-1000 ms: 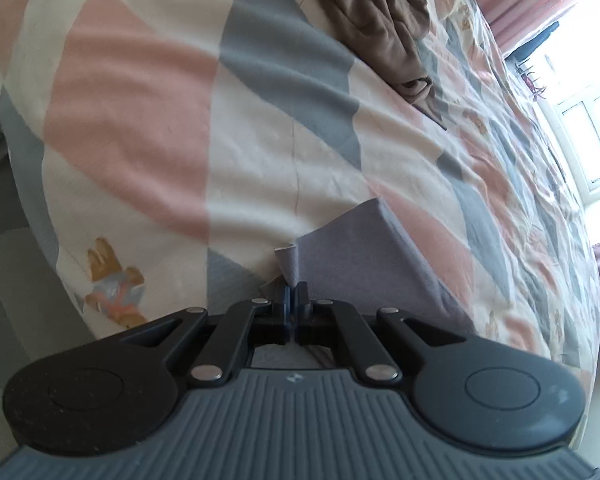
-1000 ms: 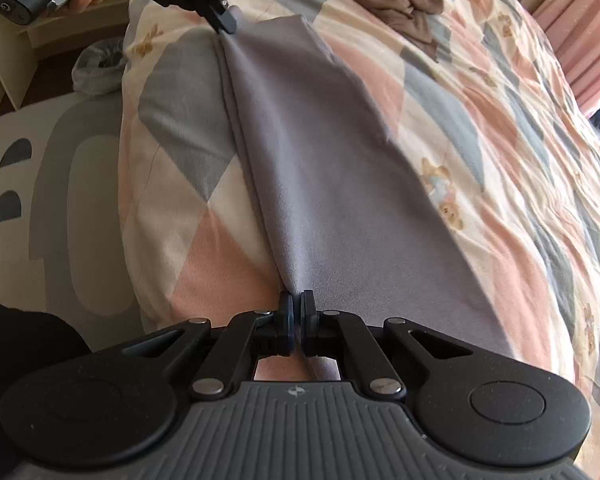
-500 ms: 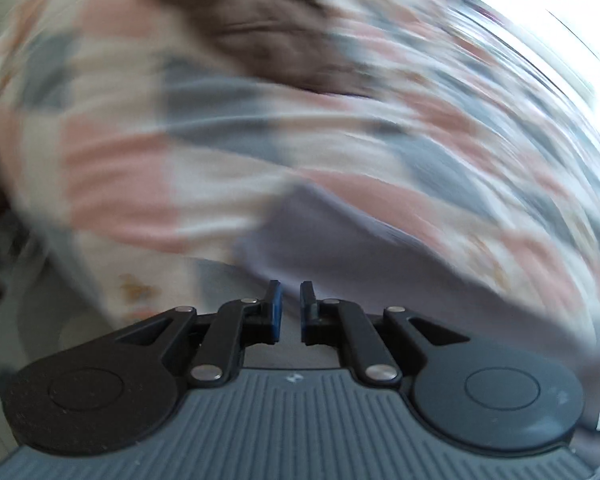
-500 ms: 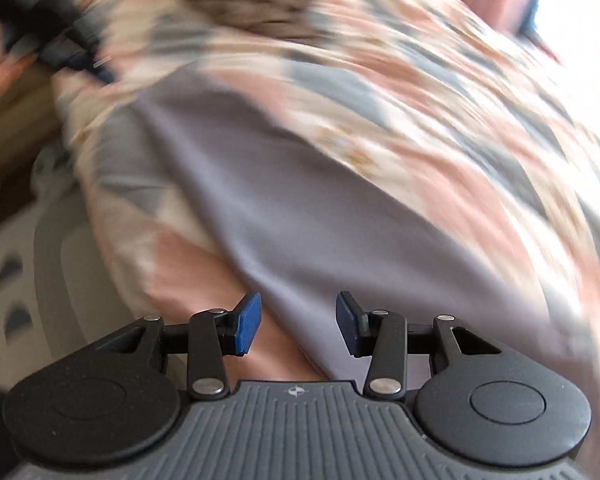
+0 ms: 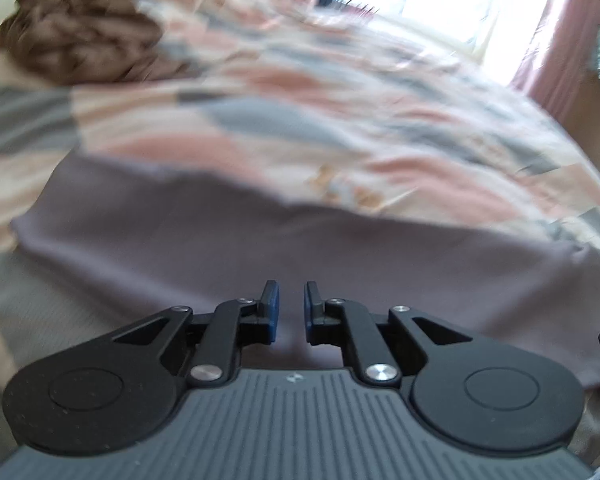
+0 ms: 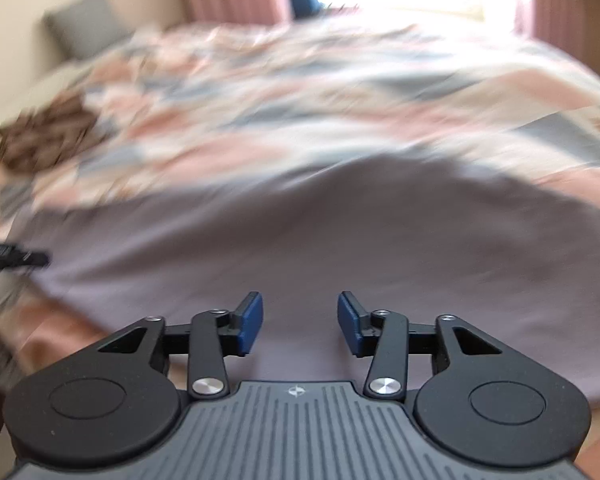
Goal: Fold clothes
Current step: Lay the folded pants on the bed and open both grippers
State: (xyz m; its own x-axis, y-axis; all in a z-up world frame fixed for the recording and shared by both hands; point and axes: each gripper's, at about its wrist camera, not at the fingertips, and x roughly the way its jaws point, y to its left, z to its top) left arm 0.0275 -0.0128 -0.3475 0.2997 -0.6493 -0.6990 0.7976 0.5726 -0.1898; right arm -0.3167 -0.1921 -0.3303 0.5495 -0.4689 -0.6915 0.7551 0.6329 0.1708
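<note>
Left wrist view: left gripper [image 5: 288, 312], jaws just opening to a narrow gap, nothing pinched. Grey garment [image 5: 260, 240] lies spread flat on the patterned bedspread [image 5: 340, 100], directly beyond and beneath the jaws, apparently laid out for folding. Brown garment [image 5: 84, 40], crumpled, well apart at far left.
Right wrist view: right gripper [image 6: 300, 324], jaws just parted about halfway, empty; grey garment beneath and ahead.
</note>
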